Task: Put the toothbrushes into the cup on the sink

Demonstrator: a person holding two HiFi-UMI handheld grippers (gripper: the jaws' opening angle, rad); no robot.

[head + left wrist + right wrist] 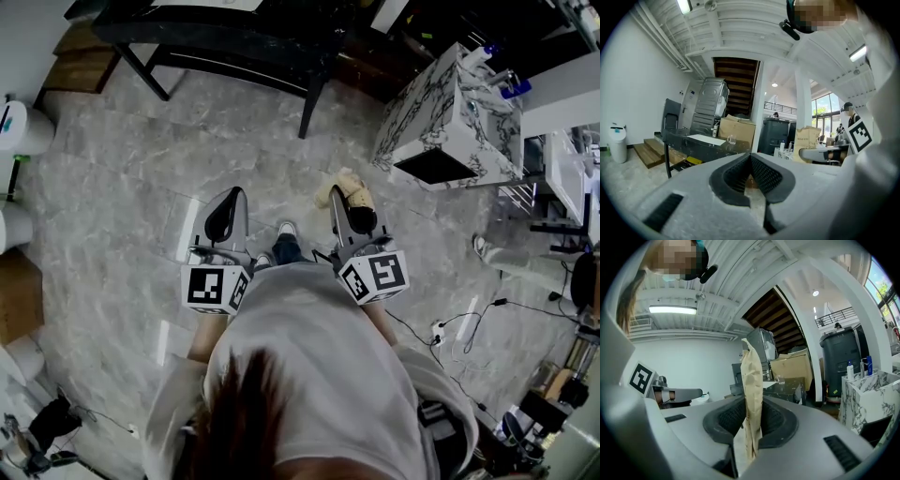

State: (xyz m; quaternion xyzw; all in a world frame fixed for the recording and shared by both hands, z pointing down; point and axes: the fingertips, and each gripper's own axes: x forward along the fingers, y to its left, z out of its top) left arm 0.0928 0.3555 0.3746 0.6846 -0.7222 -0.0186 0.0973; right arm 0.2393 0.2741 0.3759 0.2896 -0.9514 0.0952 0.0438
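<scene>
Right tongs [752,423] pinch a tan paper-wrapped packet [752,376], by the look of it a toothbrush in its sleeve, with both pads pressed flat on its lower part. The left tongs [751,174] are pressed together; only a small brown patch shows in the slit between their pads, too little to name. In the right gripper view the packet stands upright, its long axis running up and down across the line the tongs point along, the long free end rising well above the pads and a short end hanging below. The head view shows both tools carried about level over the grey stone floor [141,187], with the marble-patterned sink cabinet [441,112] ahead and to the right of the right tongs, well apart from them. Bottles [868,365] stand on that cabinet's surface; the cup I cannot pick out. The step in hand looks like the carry to the cabinet. To do it well, hold the pinch firm on the thin paper, come up square to the cabinet and find the cup first. Then tip the packet so one end leads down into the cup's mouth before spreading the pads.
</scene>
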